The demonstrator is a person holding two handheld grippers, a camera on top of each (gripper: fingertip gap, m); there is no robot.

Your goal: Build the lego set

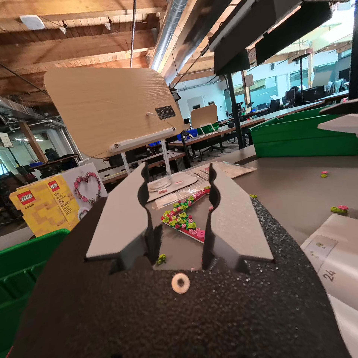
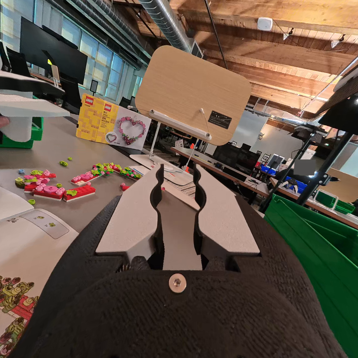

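Observation:
In the left wrist view my left gripper (image 1: 178, 168) is open and empty, low over the grey table (image 1: 280, 193). Seen through its jaws lies a red Lego strip (image 1: 182, 219) covered with pink and lime flower pieces. A lime piece (image 1: 161, 258) lies near the left finger's base. In the right wrist view my right gripper (image 2: 178, 168) is open and empty, to the right of the build. Two flowered red sections (image 2: 48, 188) (image 2: 108, 171) lie on the table to its left. The left gripper (image 2: 29, 108) shows at the far left of that view.
The open instruction booklet (image 2: 29, 242) lies at the front. The yellow Lego box (image 2: 108, 124) and a wooden book stand (image 2: 191, 96) stand at the back. Green bins (image 2: 319, 242) (image 1: 19, 271) flank the work area. Loose flower pieces (image 1: 340, 208) (image 2: 64, 163) are scattered on the table. From my left tips it is roughly 15 centimetres to the lime piece (image 1: 161, 258); from my right, 25 centimetres. The right camera catches it too, in the right wrist view (image 2: 64, 163).

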